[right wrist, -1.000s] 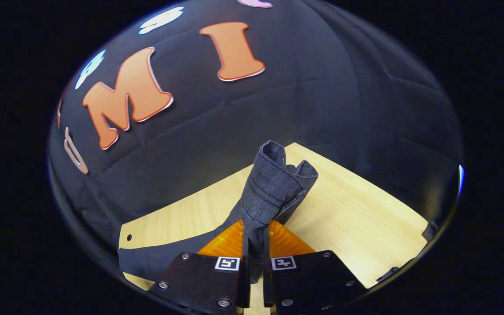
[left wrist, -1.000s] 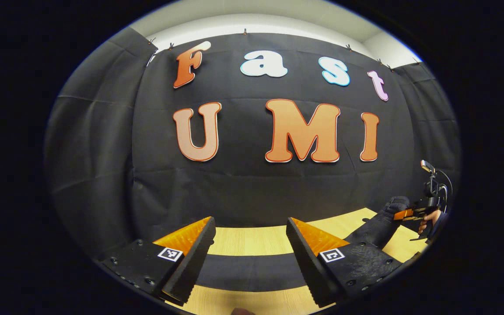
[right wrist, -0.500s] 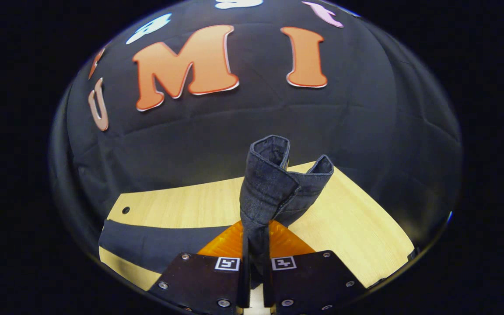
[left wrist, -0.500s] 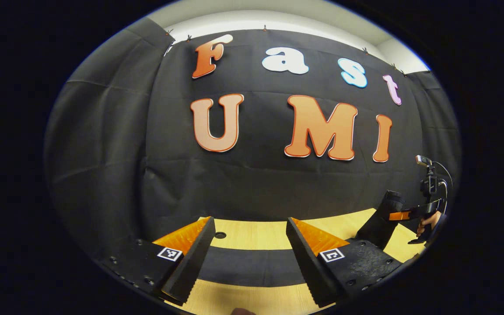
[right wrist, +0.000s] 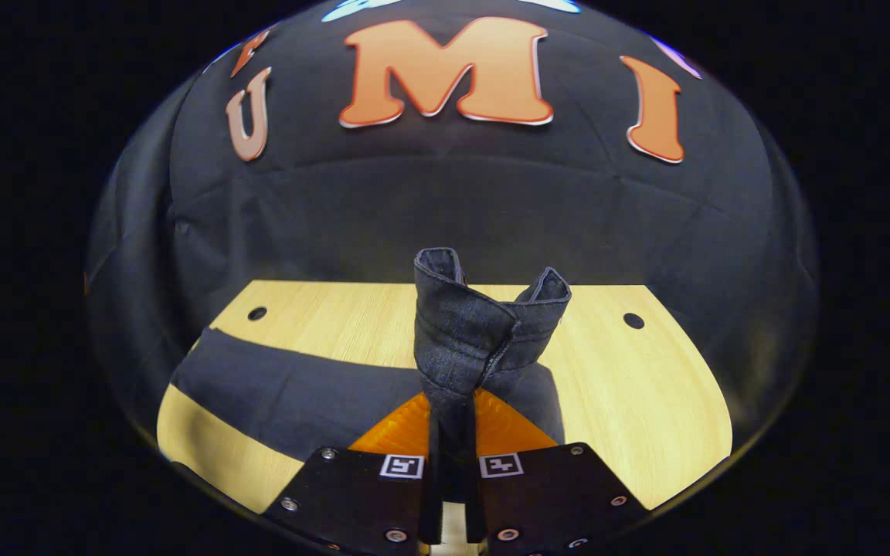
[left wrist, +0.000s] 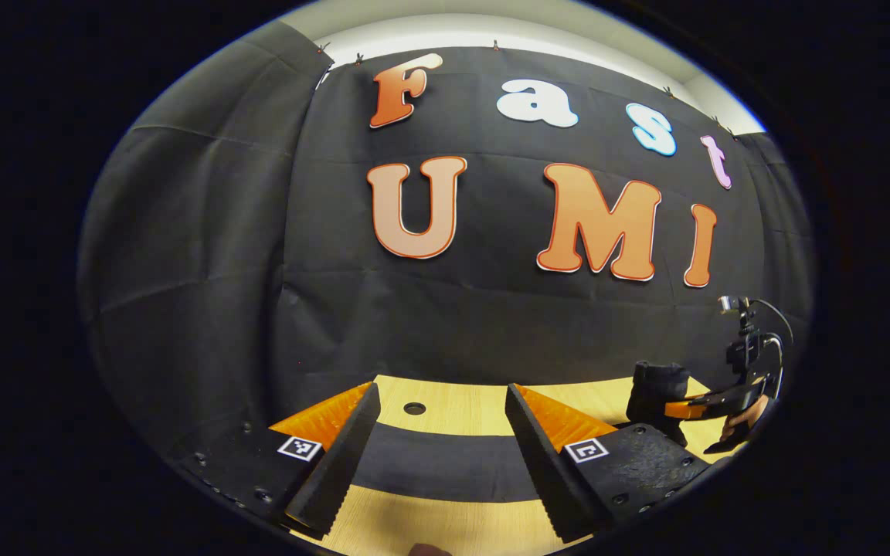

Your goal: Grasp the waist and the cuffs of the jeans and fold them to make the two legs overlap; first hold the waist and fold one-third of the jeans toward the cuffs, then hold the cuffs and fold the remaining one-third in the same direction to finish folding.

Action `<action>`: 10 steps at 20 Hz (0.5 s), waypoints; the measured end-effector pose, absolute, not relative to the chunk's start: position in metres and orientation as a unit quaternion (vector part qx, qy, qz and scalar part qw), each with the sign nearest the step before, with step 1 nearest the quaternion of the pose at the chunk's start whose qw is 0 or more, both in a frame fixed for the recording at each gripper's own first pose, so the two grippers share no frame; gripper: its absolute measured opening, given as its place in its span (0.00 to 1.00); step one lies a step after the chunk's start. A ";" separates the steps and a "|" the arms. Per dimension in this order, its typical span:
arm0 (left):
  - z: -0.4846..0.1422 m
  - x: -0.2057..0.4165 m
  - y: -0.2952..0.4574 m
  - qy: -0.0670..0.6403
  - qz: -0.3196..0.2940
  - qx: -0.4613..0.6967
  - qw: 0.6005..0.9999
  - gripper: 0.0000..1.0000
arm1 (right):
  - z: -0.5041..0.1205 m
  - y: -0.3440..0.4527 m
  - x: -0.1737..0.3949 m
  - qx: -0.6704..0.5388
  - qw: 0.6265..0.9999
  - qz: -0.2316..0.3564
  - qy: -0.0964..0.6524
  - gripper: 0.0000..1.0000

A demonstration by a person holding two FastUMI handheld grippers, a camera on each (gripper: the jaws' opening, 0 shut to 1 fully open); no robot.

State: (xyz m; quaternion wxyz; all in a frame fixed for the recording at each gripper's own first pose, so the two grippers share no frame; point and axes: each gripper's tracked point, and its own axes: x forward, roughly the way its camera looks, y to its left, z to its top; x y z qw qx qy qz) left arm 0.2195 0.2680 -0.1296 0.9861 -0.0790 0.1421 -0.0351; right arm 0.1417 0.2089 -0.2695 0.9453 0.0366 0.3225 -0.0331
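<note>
Two grippers: one clamped on cloth, one spread wide.
Right gripper [right wrist: 451,463]: both fingers pinch the cuffs [right wrist: 484,324] of the jeans [right wrist: 290,386] at lower centre of the right gripper view; the cuffs stand bunched upright above the jaws.
Left gripper [left wrist: 441,455]: fingers wide apart, empty, over a dark band of the jeans [left wrist: 437,467] at lower centre of the left gripper view.
Jeans: leg lying flat on the table [right wrist: 646,386], running lower left.
Far right of the left gripper view: right gripper [left wrist: 681,408] holding the raised cuffs [left wrist: 655,386], a hand [left wrist: 742,421] behind it.
</note>
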 end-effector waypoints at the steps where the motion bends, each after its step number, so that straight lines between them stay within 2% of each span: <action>1: -0.132 0.219 0.271 0.146 -0.031 -0.080 0.986 0.98 | -0.280 0.216 0.143 0.035 0.943 -0.034 0.330 0.12; 7: -0.151 0.220 0.291 0.173 -0.010 -0.083 0.981 0.98 | -0.322 0.257 0.136 0.056 0.923 -0.001 0.381 0.14; 9: -0.157 0.222 0.294 0.182 -0.008 -0.085 0.980 0.98 | -0.331 0.273 0.132 0.069 0.916 0.014 0.395 0.28; 10: -0.162 0.224 0.294 0.190 -0.009 -0.086 0.978 0.98 | -0.336 0.282 0.129 0.076 0.912 0.023 0.402 0.40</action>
